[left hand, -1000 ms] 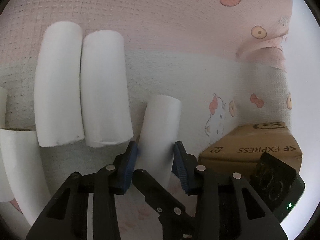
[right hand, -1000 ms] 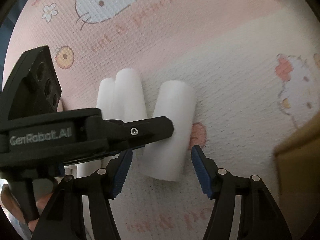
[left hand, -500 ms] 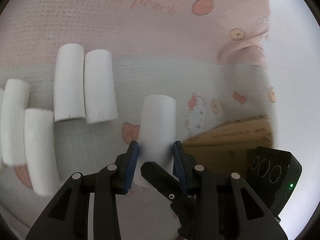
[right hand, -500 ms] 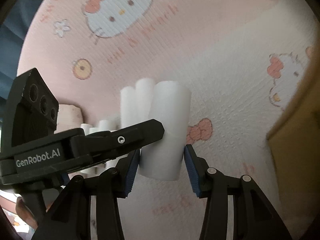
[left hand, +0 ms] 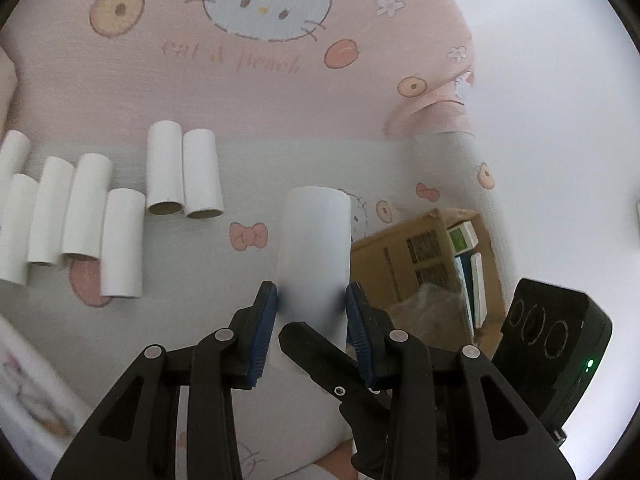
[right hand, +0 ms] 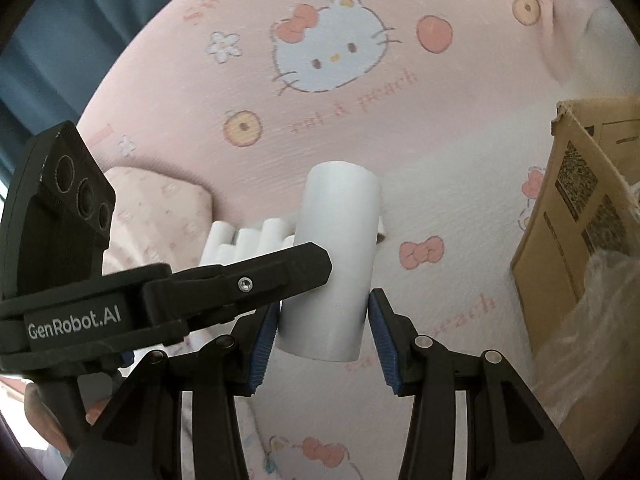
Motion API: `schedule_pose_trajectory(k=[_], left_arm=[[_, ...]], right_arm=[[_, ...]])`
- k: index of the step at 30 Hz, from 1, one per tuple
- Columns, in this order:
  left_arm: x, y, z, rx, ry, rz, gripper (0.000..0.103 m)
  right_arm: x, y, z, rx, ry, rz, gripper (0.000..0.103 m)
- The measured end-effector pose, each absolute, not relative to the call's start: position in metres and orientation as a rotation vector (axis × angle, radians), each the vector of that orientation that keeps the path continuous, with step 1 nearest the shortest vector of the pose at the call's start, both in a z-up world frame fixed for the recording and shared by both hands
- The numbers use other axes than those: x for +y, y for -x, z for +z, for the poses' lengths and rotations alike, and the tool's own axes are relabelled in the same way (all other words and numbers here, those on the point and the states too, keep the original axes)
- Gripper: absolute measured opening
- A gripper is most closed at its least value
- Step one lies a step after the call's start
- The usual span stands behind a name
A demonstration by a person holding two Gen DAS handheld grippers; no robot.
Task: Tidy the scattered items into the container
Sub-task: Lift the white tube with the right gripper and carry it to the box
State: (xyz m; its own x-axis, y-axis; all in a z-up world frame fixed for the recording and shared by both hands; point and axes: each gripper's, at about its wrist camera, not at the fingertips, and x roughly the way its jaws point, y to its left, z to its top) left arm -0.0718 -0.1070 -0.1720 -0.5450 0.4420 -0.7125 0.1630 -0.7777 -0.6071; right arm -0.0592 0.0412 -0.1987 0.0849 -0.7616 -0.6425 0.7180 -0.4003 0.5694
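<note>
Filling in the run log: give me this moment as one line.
left gripper: shut on tube | right gripper: shut on tube | tubes on sheet: several | box: open, to the right

Both white tubes came up off the bed. The right hand-held gripper (right hand: pixel 322 330), wide around its tube (right hand: pixel 334 264) a second earlier, clamped it and lifted. The left hand-held gripper (left hand: pixel 312 320) raised its tube (left hand: pixel 314 248) too, exposing more tubes (left hand: pixel 84 216) at 9 o'clock and the open cardboard box (left hand: pixel 416 260) at 3 o'clock.
</note>
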Motion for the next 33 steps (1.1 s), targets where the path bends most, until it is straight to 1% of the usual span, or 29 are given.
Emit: schedule_pose_trajectory(k=[4, 7, 15, 17, 20, 23, 27, 33], left_arm=[[-0.100, 0.060, -0.162, -0.933, 1.384, 2.467, 0.039], [-0.088, 0.055, -0.156, -0.886, 1.396, 2.488, 0.039], [-0.041, 0.043, -0.127, -0.748, 1.360, 2.540, 0.039], [-0.027, 0.041, -0.117, -0.723, 1.332, 2.551, 0.039], [-0.008, 0.040, -0.097, -0.665, 1.286, 2.556, 0.039], [0.012, 0.048, -0.077, -0.603, 1.248, 2.540, 0.039], [0.038, 0.066, -0.065, -0.578, 1.227, 2.500, 0.039], [0.085, 0.103, -0.069, -0.511, 1.296, 2.406, 0.039]], right_arm=[[0.028, 0.044, -0.191, -0.004, -1.135, -1.615, 0.043], [0.037, 0.042, -0.189, 0.019, -1.129, -1.620, 0.043], [0.083, 0.053, -0.174, -0.071, -1.134, -1.591, 0.043], [0.097, 0.054, -0.164, -0.095, -1.075, -1.442, 0.043], [0.118, 0.063, -0.152, -0.140, -1.042, -1.474, 0.043], [0.136, 0.080, -0.144, -0.210, -1.026, -1.474, 0.043], [0.153, 0.107, -0.139, -0.256, -1.013, -1.506, 0.043], [0.165, 0.152, -0.150, -0.263, -1.053, -1.536, 0.043]])
